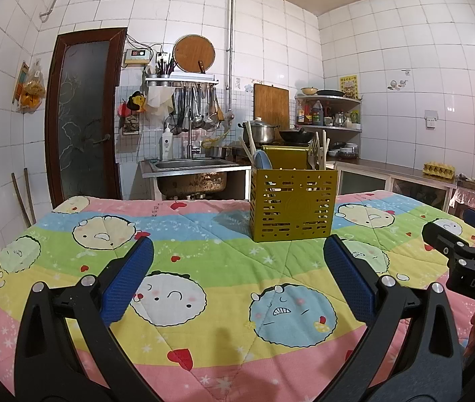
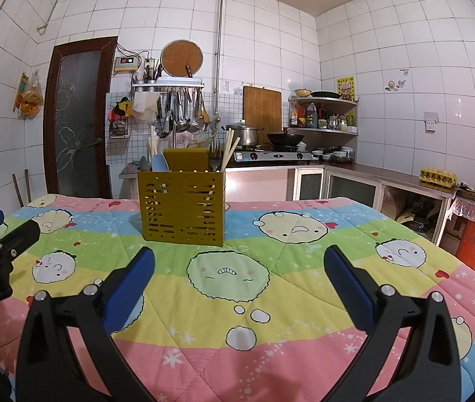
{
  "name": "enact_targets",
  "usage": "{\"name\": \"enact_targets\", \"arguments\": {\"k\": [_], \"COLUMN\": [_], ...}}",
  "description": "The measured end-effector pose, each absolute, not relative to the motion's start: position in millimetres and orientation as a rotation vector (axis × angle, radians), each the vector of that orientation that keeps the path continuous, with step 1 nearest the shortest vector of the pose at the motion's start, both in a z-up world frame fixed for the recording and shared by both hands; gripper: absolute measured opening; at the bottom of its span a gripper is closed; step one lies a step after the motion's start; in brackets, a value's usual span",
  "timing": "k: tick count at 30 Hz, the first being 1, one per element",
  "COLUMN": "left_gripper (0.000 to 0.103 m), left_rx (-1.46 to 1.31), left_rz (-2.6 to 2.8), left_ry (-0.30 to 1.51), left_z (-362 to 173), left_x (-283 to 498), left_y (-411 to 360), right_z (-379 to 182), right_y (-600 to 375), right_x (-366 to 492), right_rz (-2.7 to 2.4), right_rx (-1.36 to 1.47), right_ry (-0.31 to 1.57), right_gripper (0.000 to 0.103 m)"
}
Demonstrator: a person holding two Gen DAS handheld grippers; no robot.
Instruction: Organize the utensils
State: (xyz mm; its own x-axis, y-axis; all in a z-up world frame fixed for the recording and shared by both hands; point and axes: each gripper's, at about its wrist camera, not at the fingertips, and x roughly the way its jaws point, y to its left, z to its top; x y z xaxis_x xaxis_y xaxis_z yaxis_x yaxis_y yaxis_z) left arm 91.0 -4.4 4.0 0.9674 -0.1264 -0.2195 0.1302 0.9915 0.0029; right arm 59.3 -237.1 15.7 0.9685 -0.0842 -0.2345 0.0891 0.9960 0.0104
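A mustard-yellow perforated utensil holder (image 1: pixel 292 202) (image 2: pixel 184 206) stands upright on the patterned quilt (image 1: pixel 204 258) (image 2: pixel 271 301). Chopsticks (image 2: pixel 229 152), a blue spoon (image 2: pixel 159 162) and a fork (image 1: pixel 312 157) stick out of its top. My left gripper (image 1: pixel 237 251) is open with nothing between its blue pads, a short way in front of the holder. My right gripper (image 2: pixel 239 254) is open too, holding nothing, with the holder ahead and to its left. Each gripper shows at the edge of the other's view.
The quilt covers a table that runs to both sides. Behind it are a steel sink (image 1: pixel 190 167), a stove with a pot (image 2: pixel 242 134) and wok (image 2: pixel 284 139), a corner shelf of bottles (image 2: pixel 321 114), and an egg carton (image 2: pixel 436 176) on the counter.
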Motion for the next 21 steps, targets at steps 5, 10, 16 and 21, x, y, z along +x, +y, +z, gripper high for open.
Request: {"name": "enact_targets", "arguments": {"k": [5, 10, 16, 21], "left_gripper": [0.098, 0.098, 0.098, 0.098], "left_rx": [0.022, 0.027, 0.027, 0.030], "left_rz": [-0.131, -0.138, -0.140, -0.141], "left_ry": [0.213, 0.205, 0.203, 0.198], "left_z": [6.3, 6.7, 6.3, 6.2], "left_x": [89.7, 87.6, 87.0, 86.7], "left_y": [-6.0, -7.3, -7.7, -8.0], "right_z": [15.7, 15.8, 15.9, 15.9], "right_y": [-236.8, -236.7, -236.7, -237.0], "right_x": [59.8, 59.8, 59.7, 59.7], "right_rz": [-0.087, -0.087, -0.087, -0.087], "right_rx": [0.021, 0.021, 0.021, 0.021], "right_ry": [0.236, 0.237, 0.236, 0.237], "right_gripper": [0.099, 0.099, 0.099, 0.099]}}
